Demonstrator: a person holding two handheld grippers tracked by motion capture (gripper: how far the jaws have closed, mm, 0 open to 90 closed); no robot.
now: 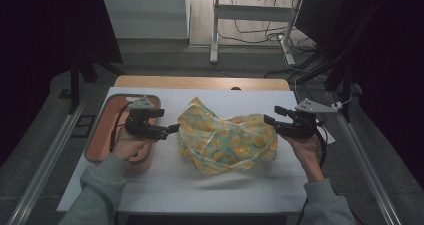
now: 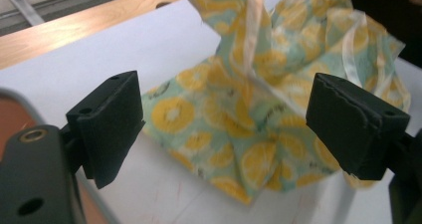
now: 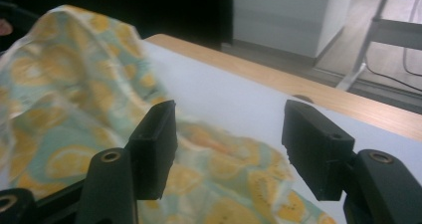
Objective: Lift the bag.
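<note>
A crumpled cloth (image 1: 225, 141) printed with yellow citrus slices on pale green lies heaped in the middle of the white table top (image 1: 200, 185). My left gripper (image 1: 167, 121) sits just off the cloth's left edge, open, its jaws pointing at the fabric. In the left gripper view the cloth (image 2: 259, 109) rises between and beyond the open gripper (image 2: 226, 129). My right gripper (image 1: 272, 115) is at the cloth's right edge, open as well. Through the right gripper view the cloth (image 3: 89, 114) spreads under and left of the gripper (image 3: 229, 144).
An orange tray with a grey rim (image 1: 102, 130) lies at the table's left end, under my left hand. A wooden strip (image 1: 200, 82) runs along the table's far edge. Beyond stand a white cabinet (image 1: 145, 12) and desk legs with cables (image 1: 250, 30).
</note>
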